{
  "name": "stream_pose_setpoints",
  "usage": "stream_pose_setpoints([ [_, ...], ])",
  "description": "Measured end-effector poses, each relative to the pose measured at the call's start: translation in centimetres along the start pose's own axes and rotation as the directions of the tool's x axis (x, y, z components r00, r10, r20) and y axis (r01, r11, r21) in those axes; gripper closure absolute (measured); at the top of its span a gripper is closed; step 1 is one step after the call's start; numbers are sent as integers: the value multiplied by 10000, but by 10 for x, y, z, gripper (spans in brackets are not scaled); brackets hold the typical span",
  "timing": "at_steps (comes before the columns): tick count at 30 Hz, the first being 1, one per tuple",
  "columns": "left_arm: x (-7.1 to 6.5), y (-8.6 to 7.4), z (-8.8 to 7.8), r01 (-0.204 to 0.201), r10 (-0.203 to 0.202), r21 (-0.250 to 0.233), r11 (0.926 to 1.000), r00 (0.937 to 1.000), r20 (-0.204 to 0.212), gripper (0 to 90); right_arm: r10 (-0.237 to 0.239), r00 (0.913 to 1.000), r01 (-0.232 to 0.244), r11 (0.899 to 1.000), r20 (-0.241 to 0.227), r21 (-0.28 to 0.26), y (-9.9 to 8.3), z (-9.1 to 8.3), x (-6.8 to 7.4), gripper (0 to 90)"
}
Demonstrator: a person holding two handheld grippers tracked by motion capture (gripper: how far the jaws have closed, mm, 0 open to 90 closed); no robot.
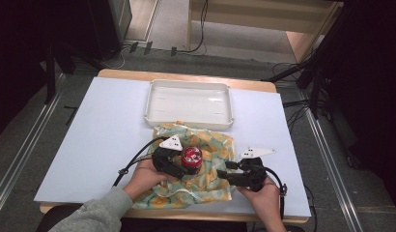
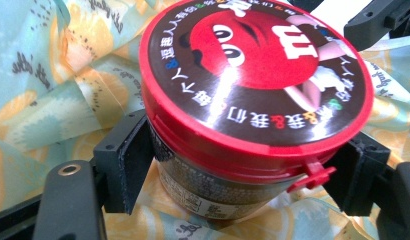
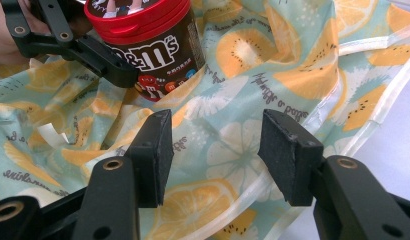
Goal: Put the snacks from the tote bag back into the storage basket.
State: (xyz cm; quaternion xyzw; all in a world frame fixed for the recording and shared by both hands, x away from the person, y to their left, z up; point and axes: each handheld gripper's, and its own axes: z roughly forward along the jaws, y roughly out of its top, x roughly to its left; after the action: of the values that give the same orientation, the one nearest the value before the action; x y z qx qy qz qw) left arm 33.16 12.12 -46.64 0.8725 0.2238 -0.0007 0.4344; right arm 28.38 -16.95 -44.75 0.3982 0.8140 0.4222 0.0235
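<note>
From the high view, my left gripper (image 1: 179,163) sits on the fruit-print cloth (image 1: 213,186) at the near middle of the table (image 1: 99,125), right up against the red-lidded candy jar (image 1: 191,158). The jar stands upright on the cloth, in front of the white tray (image 1: 189,102), which lies just beyond the cloth's far edge. My right gripper (image 1: 229,174) rests on the cloth's right side, near the jar but apart from it, pointing towards it.

Along my left gripper (image 2: 243,170) now: the candy jar (image 2: 253,75) is square between my jaws, its red lid tilted towards the camera. The left pad looks to be touching the jar's brown wall under the lid rim, and the right pad sits beside the lid's little red tab. I can't tell whether both pads press firmly, though they look snug on the jar's sides. The cloth (image 2: 48,90) spreads out beneath.

Along my right gripper (image 3: 215,150): my jaws stand apart with nothing between them, just the cloth (image 3: 293,65) showing through the gap. Up at the top left the jar (image 3: 153,45) stands with my left gripper's black jaw across its side.
</note>
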Motion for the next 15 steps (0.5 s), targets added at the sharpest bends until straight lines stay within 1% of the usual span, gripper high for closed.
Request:
stream_pose_setpoints([
  [1,-1,0,-1,-84,84,-58,9999,9999,-91,247,12,10000,-12,10000,-8,-3,0,0,0,485],
  [2,-1,1,-2,-67,66,-113,9999,9999,-126,253,10,10000,-10,10000,-5,-7,0,0,0,484],
  [4,-1,1,-2,-97,96,-72,9999,9998,-164,258,38,10000,-38,10000,-26,-10,0,0,0,484],
  [8,-5,3,-1,-419,421,59,9991,9983,-402,261,38,10000,-38,10000,-26,-15,0,1,0,484],
  [15,-6,3,-1,-478,481,83,9988,9981,-396,262,23,10000,-23,10000,-62,8,0,2,0,485],
])
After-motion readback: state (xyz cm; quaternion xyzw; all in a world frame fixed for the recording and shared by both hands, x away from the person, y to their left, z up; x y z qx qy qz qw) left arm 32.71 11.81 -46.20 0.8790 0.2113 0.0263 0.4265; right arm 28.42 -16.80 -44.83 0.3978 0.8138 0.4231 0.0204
